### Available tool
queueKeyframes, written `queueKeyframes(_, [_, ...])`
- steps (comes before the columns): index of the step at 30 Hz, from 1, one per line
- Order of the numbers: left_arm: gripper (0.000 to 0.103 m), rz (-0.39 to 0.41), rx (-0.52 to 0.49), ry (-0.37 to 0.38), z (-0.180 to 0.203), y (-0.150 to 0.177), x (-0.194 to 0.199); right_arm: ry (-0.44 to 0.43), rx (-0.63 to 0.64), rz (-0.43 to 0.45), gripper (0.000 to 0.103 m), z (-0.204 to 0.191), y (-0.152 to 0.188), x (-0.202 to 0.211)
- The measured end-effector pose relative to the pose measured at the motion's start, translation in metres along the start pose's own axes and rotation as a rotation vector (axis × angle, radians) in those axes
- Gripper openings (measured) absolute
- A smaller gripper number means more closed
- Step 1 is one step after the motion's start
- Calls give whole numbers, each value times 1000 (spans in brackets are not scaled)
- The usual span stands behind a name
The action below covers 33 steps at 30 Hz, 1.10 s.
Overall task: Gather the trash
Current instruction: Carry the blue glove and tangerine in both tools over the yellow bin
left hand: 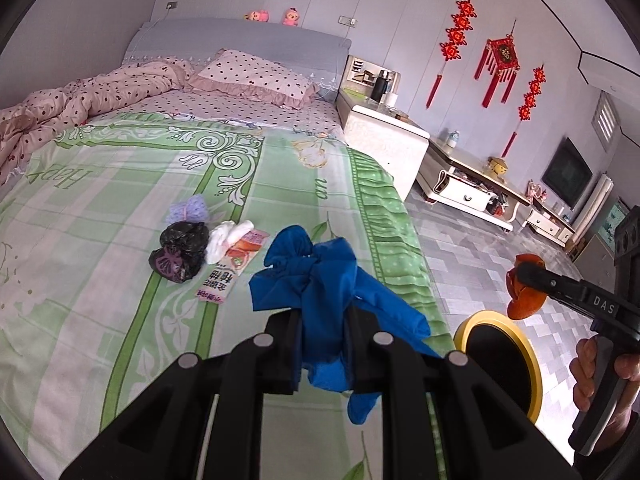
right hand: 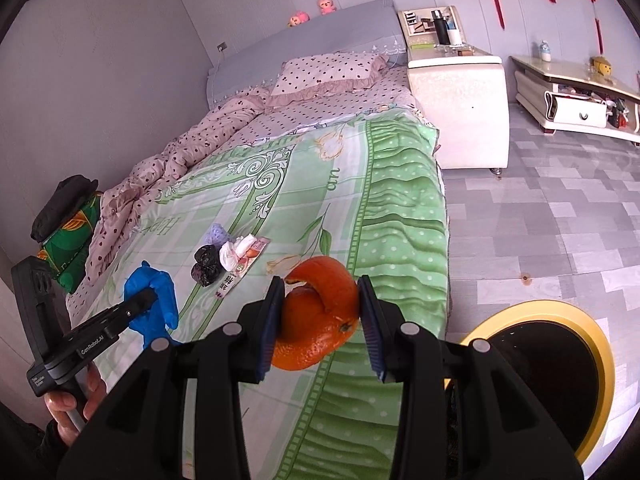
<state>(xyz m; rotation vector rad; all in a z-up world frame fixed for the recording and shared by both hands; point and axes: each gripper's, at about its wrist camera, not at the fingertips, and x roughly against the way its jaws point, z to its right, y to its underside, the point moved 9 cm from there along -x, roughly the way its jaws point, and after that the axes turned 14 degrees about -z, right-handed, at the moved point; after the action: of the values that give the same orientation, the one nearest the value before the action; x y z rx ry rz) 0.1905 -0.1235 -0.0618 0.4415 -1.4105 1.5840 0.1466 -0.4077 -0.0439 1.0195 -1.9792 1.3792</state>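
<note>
My left gripper (left hand: 322,316) is shut on a crumpled blue glove (left hand: 316,276) and holds it above the green bedspread (left hand: 120,208); it also shows in the right wrist view (right hand: 154,304). My right gripper (right hand: 322,312) is shut on an orange peel (right hand: 320,320), above the bed's edge; the peel also shows in the left wrist view (left hand: 524,292). A yellow-rimmed trash bin (right hand: 552,380) with a black liner stands on the floor beside the bed, below and right of the peel. On the bed lie a black bag (left hand: 180,250), white tissue (left hand: 228,238), a pink wrapper (left hand: 236,266) and a purple wad (left hand: 190,208).
A pink dotted quilt (left hand: 80,100) and pillow (left hand: 252,76) lie at the head of the bed. A white nightstand (right hand: 460,96) and a low TV cabinet (right hand: 576,92) stand along the wall. Grey tiled floor (right hand: 540,220) lies right of the bed.
</note>
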Motion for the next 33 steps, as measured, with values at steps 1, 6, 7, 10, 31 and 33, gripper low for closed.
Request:
queueKeyframes(1, [14, -2, -7, 6, 7, -1, -1, 1, -6, 5, 36, 5, 1, 5])
queueKeyframes(6, [14, -10, -65, 26, 46, -3, -6, 14, -42, 31, 36, 32, 6, 29])
queueKeyframes(7, [14, -13, -77, 29, 53, -3, -7, 19, -48, 35, 36, 38, 7, 34])
queueKeyframes(10, [14, -23, -113, 40, 76, -5, -12, 30, -73, 42, 36, 58, 11, 46])
queueKeyframes(31, [14, -143, -304, 137, 214, 13, -74, 129, -216, 71, 36, 168, 42, 99])
queueKeyframes(33, [14, -156, -314, 141, 223, 19, -81, 136, -226, 68, 36, 176, 46, 99])
